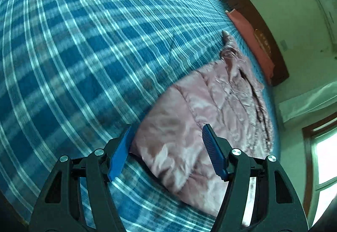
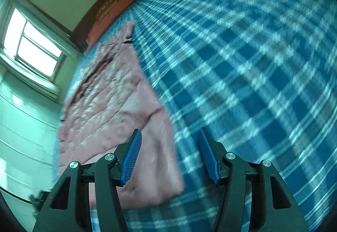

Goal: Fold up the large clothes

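Note:
A pink quilted jacket [image 1: 212, 105] lies flat and folded lengthwise on a bed with a blue plaid cover [image 1: 84, 52]. My left gripper [image 1: 167, 134] is open and empty above the jacket's near end. In the right wrist view the jacket [image 2: 109, 101] lies left of centre on the plaid cover [image 2: 252, 63]. My right gripper [image 2: 170, 137] is open and empty above the jacket's near right edge. Both views are motion-blurred.
A red pillow [image 1: 250, 42] lies at the head of the bed against a dark wooden headboard [image 1: 267, 38]. Windows [image 2: 33, 44] and pale walls border the bed's far side. The plaid cover spreads wide beside the jacket.

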`<state>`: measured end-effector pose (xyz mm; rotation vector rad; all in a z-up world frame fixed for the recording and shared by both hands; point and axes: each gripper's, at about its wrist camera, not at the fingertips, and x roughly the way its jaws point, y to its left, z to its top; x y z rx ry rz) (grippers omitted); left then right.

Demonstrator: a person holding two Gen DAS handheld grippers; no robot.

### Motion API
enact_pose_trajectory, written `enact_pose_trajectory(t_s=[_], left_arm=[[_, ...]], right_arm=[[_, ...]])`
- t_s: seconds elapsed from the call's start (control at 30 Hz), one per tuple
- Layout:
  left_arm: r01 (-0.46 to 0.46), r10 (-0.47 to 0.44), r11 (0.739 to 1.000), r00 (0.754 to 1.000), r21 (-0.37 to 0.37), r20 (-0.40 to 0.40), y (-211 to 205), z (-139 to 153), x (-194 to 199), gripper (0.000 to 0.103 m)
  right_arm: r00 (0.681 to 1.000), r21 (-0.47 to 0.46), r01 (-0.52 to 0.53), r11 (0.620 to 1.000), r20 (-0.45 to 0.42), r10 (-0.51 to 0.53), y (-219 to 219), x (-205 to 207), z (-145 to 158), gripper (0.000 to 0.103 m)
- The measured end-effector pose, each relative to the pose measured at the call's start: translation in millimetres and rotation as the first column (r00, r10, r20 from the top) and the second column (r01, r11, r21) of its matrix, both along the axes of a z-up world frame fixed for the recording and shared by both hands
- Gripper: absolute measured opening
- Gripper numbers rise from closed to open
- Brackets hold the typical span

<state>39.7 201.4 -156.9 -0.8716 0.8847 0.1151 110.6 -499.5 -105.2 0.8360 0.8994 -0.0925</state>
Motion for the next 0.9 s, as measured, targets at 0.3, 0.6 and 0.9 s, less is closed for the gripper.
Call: enact_pose_trajectory(t_s=[0.3, 0.6, 0.9], left_arm=[[0.008, -0.004, 0.996, 0.999, -0.088, 0.045, -20.7, -7.8, 15.2, 0.067], [0.051, -0.048, 0.998, 0.997, -0.044, 0.066, -32.0, -6.4, 23.1, 0.024], [0.064, -0.054, 0.997, 0.980, -0.046, 0.192, -24.0, 20.9, 6.9, 0.007]], right_arm=[[0.996, 0.150, -0.012, 0.989, 0.089, -0.001, 25.6, 2.6, -6.3, 0.056], [0.993, 0.189, 0.034, 0.981, 0.101, -0.054, 26.5, 15.1, -12.0, 0.015], [0.980, 0.204, -0.001, 0.979, 0.197, -0.040, 22.2, -2.9, 14.0, 0.009]])
